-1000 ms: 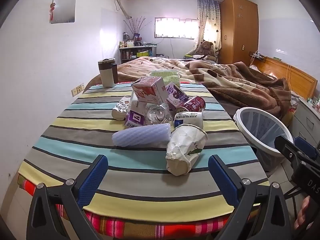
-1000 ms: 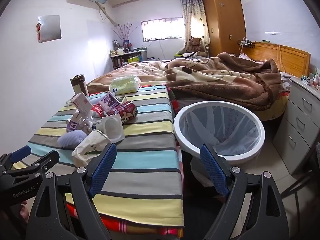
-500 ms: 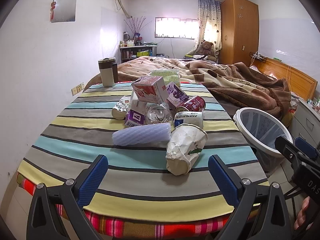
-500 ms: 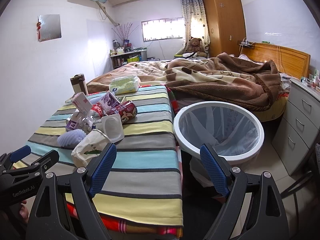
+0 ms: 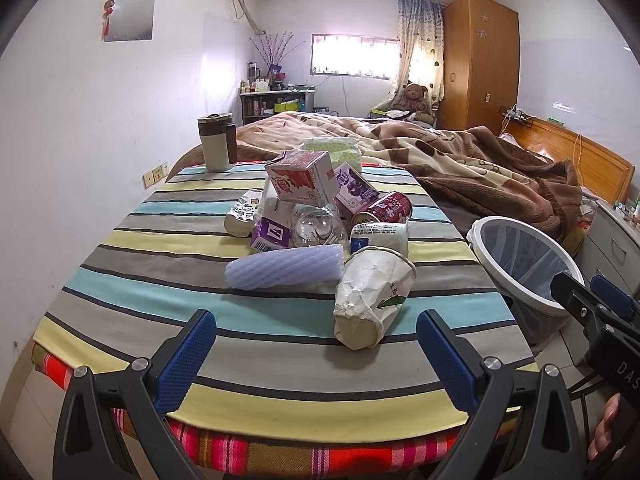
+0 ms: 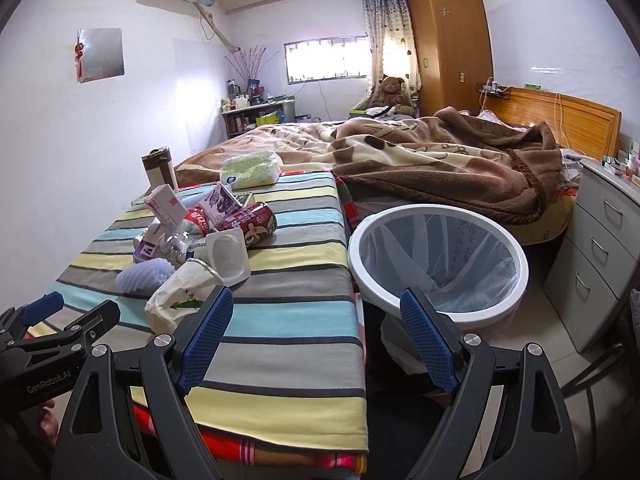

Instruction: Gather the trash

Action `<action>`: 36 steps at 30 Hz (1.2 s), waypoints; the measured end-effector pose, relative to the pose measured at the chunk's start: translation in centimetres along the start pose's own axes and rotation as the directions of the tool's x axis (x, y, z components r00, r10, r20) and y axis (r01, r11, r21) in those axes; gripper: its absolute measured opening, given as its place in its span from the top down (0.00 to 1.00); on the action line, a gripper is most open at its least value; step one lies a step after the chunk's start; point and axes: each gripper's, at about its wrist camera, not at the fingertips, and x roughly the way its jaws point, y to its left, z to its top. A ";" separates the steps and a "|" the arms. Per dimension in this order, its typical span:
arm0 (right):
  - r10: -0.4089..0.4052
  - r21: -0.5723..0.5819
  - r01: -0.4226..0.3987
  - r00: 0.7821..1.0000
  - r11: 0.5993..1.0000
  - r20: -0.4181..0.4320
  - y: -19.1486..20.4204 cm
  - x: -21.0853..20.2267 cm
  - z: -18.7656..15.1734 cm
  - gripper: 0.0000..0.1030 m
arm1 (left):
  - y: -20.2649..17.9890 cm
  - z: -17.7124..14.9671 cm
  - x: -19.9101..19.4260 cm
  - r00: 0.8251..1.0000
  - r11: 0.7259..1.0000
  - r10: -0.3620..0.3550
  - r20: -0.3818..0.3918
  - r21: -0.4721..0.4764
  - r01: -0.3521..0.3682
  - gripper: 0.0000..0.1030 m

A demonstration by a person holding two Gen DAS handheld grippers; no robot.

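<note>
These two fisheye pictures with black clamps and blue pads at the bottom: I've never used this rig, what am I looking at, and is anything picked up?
There is no robot arm: a person holds a two-finger gripper in each hand, with a camera looking along its fingers. One picture is from the left gripper, the other from the right gripper. Both are open and hold nothing. On the striped table lies a trash pile: a crumpled paper cup, a ribbed foam sleeve, a red can, cartons, a clear bottle. A tumbler and a tissue pack stand apart. The white bin sits on the floor beside the table.
</note>
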 end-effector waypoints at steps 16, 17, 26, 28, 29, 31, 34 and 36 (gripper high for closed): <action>-0.003 -0.001 0.003 1.000 1.000 -0.004 0.1 0.0 0.1 0.15 | 0.2 -0.3 0.0 1.000 1.000 -0.004 -0.002 -0.007 0.004 0.01; -0.003 -0.002 0.003 1.000 1.000 -0.004 0.1 0.0 0.1 0.15 | 0.2 -0.2 0.1 1.000 1.000 -0.005 -0.002 -0.006 0.005 0.01; -0.005 -0.001 0.005 1.000 1.000 -0.003 0.1 0.0 0.0 0.15 | 0.2 -0.3 0.1 1.000 1.000 -0.005 -0.002 -0.008 0.005 0.01; -0.004 -0.001 0.004 1.000 1.000 -0.004 0.1 0.0 0.0 0.15 | 0.3 -0.2 0.1 1.000 1.000 -0.005 -0.002 -0.008 0.005 0.01; -0.004 -0.001 0.004 1.000 1.000 -0.004 0.1 0.0 0.0 0.15 | 0.3 -0.2 0.1 1.000 1.000 -0.006 -0.002 -0.008 0.006 0.01; -0.004 -0.002 0.004 1.000 1.000 -0.004 0.1 0.0 0.0 0.15 | 0.2 -0.2 0.1 1.000 1.000 -0.006 -0.002 -0.009 0.006 0.01; -0.005 -0.002 0.005 1.000 1.000 -0.005 0.1 0.0 0.0 0.15 | 0.2 -0.2 0.1 1.000 1.000 -0.006 -0.003 -0.009 0.006 0.01; -0.005 -0.003 0.005 1.000 1.000 -0.004 0.2 0.0 0.0 0.15 | 0.2 -0.2 0.1 1.000 1.000 -0.006 -0.002 -0.009 0.006 0.01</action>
